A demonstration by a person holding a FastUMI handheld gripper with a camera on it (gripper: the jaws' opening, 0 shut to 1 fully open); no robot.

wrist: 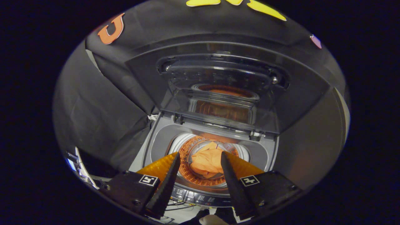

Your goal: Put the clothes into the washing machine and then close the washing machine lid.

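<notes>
The claw (pixel 200 156) fingers (pixel 167 175) cover the lower sides of the drum opening and part of the orange garment (pixel 207 162). The control panel (pixel 200 197) markings are too small to read. The washing machine (pixel 162 137) body below the panel is cut off. The raised lid (pixel 218 81) window shows only a blurred reflection.

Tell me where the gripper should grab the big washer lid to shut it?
Probably the lid's top free edge, reached from the front and pulled down: it stands upright, hinged at the back of the tub. The open gripper holds nothing; the orange clothes already lie inside.
</notes>
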